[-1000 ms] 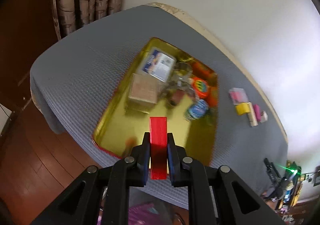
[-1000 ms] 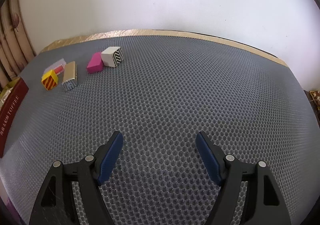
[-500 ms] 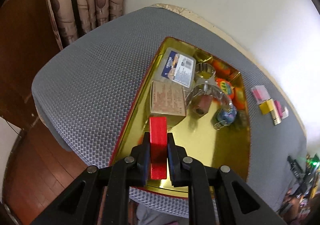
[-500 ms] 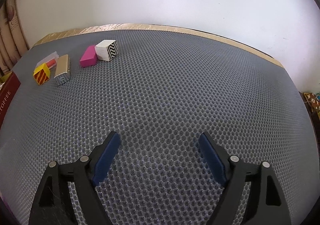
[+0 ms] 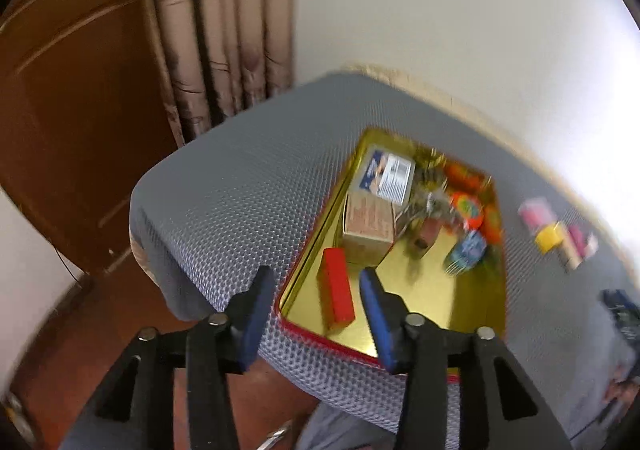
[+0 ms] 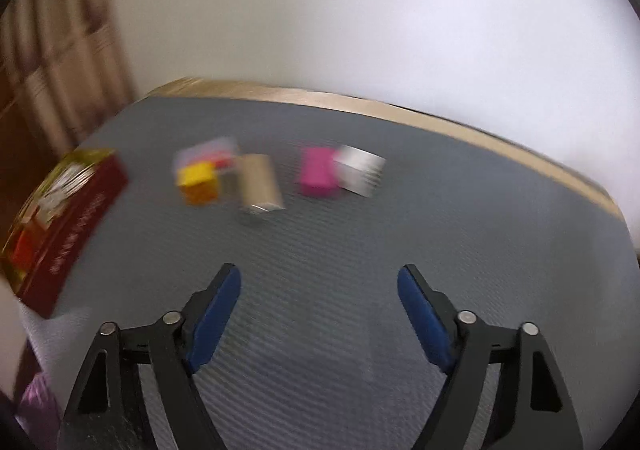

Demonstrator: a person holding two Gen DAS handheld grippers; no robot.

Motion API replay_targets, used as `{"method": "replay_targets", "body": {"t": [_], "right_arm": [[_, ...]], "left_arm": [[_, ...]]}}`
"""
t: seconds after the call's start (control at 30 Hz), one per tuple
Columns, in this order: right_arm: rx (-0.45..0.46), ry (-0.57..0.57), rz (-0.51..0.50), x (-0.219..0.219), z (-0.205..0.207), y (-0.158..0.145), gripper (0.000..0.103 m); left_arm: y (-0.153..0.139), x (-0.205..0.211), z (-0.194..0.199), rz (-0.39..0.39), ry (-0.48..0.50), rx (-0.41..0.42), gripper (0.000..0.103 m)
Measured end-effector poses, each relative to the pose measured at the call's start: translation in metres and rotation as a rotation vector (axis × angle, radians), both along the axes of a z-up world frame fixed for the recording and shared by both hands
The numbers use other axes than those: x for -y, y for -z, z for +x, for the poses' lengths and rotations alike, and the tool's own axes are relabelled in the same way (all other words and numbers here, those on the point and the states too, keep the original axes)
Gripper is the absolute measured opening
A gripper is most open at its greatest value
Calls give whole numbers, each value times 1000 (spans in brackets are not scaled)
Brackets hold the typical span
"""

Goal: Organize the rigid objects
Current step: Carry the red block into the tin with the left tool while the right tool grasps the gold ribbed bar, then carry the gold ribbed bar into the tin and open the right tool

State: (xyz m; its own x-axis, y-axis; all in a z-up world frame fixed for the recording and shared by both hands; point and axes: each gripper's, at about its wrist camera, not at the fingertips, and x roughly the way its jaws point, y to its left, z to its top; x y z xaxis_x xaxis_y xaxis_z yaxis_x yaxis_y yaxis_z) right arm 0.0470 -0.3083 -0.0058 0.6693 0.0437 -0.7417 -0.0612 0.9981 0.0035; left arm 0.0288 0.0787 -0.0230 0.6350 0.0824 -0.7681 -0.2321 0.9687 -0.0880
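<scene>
A red block (image 5: 336, 292) lies in the near left corner of the gold tin tray (image 5: 432, 302), free of my left gripper (image 5: 316, 290), which is open above it. The tray also holds a brown box (image 5: 368, 220), a blue-labelled box (image 5: 388, 172) and several small items. My right gripper (image 6: 318, 292) is open and empty over the grey mat. Ahead of it lie a yellow block (image 6: 198, 182), a tan block (image 6: 260, 184), a pink block (image 6: 318, 172), a white striped block (image 6: 360, 168) and a clear pink case (image 6: 208, 150).
The tray's red outer wall (image 6: 68, 230) shows at the left of the right wrist view. The grey mat (image 5: 240, 190) covers the table, with a wall behind, curtains (image 5: 216, 30) and a wooden door at the left. The table's near edge drops to a wooden floor.
My left gripper has opened and let go of the red block, which now lies in the tray. My right gripper has swung left toward the loose blocks.
</scene>
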Motion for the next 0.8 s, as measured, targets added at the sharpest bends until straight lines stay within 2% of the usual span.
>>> {"method": "replay_targets", "body": {"t": [0.07,0.1,0.2,0.27,0.37,0.43,0.47,0.53,0.67,0.8], "right_arm": [[-43,-49,-12,-19,24,5,52],[-54,-59,-20,-24,38,9,50],[-88,-77,-10,-32,68,16,50],[-102,-80,-3,-34,78,18,48],[-145,-89,-22,-38,90,20,28],[-171,-85,-51,-39,98,26,30],[-184,-90,-30,-36,102,27,30],[-201,-94,-5,-34,108,29,30],[-244,-97,-19,-36,117,36,32],[-264,-83,-29,-38,122,36,27]], "left_arm": [[-3,-5,-9,-31,-23,42,48],[-5,-6,-13,-31,-30,63,48],[-8,-9,-13,0,-47,94,49],[-6,-10,-10,1,-43,87,49],[4,-11,-1,-13,-27,34,49],[9,-12,3,-22,-19,6,49],[12,-13,5,-28,-16,-5,49],[12,-14,6,-39,-15,-4,49],[11,-12,6,-19,-9,6,49],[8,-11,4,4,-17,23,49]]}}
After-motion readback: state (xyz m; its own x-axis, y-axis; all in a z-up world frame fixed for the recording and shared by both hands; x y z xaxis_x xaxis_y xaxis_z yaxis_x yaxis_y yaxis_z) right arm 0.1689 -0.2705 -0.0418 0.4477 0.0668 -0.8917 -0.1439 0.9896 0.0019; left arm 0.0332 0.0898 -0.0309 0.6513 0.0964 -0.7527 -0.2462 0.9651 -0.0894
